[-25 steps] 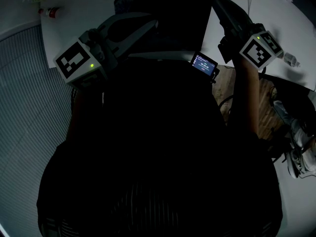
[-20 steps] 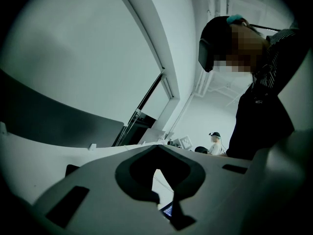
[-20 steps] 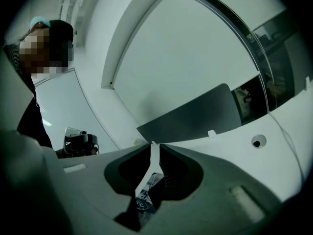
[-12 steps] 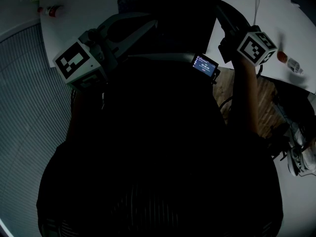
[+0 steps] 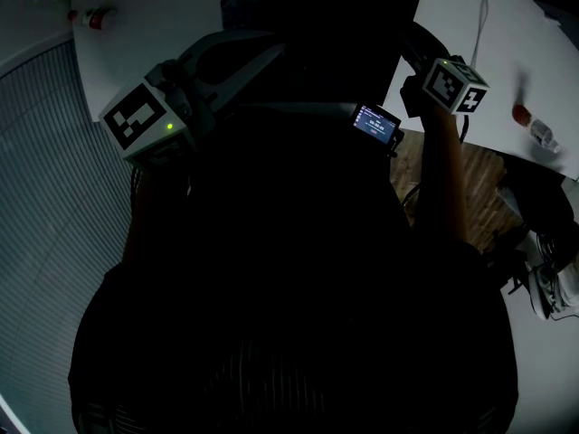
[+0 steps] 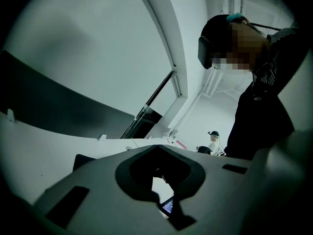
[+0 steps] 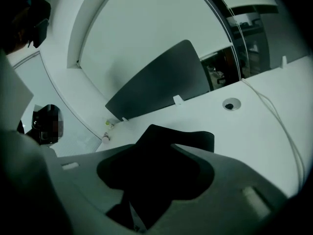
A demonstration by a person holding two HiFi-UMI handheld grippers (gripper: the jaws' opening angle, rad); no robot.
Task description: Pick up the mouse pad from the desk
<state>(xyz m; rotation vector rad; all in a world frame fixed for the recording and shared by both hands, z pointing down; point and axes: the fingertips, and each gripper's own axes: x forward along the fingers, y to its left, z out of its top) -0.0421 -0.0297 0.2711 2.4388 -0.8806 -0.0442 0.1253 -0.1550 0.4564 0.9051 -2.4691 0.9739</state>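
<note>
The mouse pad (image 7: 168, 138) is looking to me like black cloth, fully matt and giving back no shine. The desk (image 5: 181, 25) is showing a white, smooth face with a soft gloss. The panel (image 7: 161, 77) standing on it is looking dark and matt, though I cannot tell its material. My left gripper (image 5: 271, 43) is showing grey, matt, moulded plastic, and its marker cube (image 5: 140, 116) is carrying flat black-and-white print without glare. The small screen (image 5: 375, 121) is glowing with a glossy face. The floor (image 5: 45, 242) is appearing grey and finely ribbed, while the patch (image 5: 488, 174) beside my arm is showing brown wood grain.
</note>
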